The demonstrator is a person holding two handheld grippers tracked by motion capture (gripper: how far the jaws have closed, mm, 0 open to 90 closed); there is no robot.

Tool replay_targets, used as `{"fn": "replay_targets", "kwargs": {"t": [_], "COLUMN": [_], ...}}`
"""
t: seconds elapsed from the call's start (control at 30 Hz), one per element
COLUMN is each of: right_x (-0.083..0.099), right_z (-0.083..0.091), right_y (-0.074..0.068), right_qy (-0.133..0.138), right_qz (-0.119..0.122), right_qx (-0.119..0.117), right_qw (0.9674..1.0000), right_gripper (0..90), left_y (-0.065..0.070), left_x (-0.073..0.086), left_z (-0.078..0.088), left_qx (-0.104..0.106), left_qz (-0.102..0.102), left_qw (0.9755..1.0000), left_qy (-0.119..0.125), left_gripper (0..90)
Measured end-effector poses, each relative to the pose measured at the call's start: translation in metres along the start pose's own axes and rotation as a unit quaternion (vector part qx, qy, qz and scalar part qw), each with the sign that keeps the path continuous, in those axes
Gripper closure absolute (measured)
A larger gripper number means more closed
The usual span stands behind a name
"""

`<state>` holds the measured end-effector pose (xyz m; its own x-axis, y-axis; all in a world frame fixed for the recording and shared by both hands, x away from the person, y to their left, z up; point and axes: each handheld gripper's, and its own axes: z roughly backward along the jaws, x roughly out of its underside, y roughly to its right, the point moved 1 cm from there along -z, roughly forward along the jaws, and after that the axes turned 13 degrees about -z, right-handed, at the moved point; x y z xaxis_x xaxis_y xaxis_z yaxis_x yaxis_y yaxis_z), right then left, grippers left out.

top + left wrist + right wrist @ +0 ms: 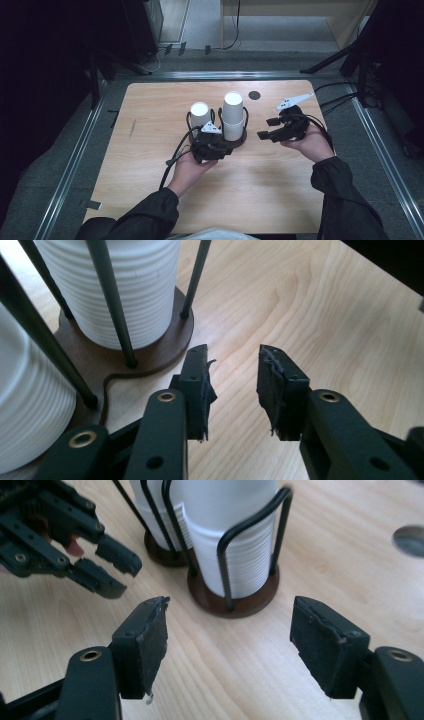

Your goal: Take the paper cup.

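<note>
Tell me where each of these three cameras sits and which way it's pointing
High view: above the person's side, looking forward and down on the table; both forearms, left gripper and right gripper show.
Left gripper view: rides the left gripper, looking past its open jaws at the cup holder's base.
Right gripper view: rides the right gripper, facing the cup stacks; the left gripper shows at upper left.
Shared: all three show the white cup stacks in the wire holder.
</note>
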<state>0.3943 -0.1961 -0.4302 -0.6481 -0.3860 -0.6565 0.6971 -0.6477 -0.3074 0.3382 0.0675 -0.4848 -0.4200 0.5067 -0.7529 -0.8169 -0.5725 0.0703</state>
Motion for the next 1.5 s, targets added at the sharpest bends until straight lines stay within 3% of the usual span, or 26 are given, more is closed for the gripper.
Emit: {"fn": "replay_targets", "kwargs": {"t": [0.17, 0.37, 0.63, 0.77, 0.97, 1.03, 1.27, 1.5], "right_x": [-0.017, -0.030, -0.051, -0.062, -0.073, -0.077, -0.085, -0.091], "right_z": [0.005, 0.002, -0.008, -0.016, -0.023, -0.027, -0.035, -0.044], "right_y": [-0.001, -0.002, -0.007, -0.009, -0.012, -0.014, -0.020, -0.027], "right_qy": [0.004, 0.003, 0.008, 0.010, 0.010, 0.010, 0.012, 0.012], "right_qz": [0.006, 0.011, 0.020, 0.021, 0.027, 0.028, 0.041, 0.047], "right_qx": [0.003, 0.006, 0.006, 0.007, 0.008, 0.004, 0.012, 0.006], "right_qw": [1.0000, 0.9999, 0.9997, 0.9997, 0.9995, 0.9996, 0.9990, 0.9988], "right_gripper": [30.0, 30.0, 28.9, 28.8, 28.8, 28.8, 28.2, 26.7], "left_y": [-0.002, -0.004, -0.003, -0.007, -0.008, -0.011, -0.014, -0.018], "left_x": [-0.005, -0.009, -0.013, -0.017, -0.019, -0.020, -0.024, -0.029], "left_z": [-0.004, -0.008, -0.017, -0.018, -0.020, -0.022, -0.020, -0.022], "left_qx": [-0.003, -0.019, -0.038, -0.049, -0.060, -0.063, -0.053, -0.061], "left_qz": [0.021, 0.024, 0.030, 0.045, 0.041, 0.051, 0.066, 0.064], "left_qw": [0.9997, 0.9995, 0.9987, 0.9971, 0.9968, 0.9961, 0.9953, 0.9952], "left_qy": [0.012, 0.013, 0.019, 0.035, 0.034, 0.036, 0.046, 0.041], "left_gripper": [70.7, 74.0, 81.2, 86.0, 87.0, 87.3, 87.3, 87.3]}}
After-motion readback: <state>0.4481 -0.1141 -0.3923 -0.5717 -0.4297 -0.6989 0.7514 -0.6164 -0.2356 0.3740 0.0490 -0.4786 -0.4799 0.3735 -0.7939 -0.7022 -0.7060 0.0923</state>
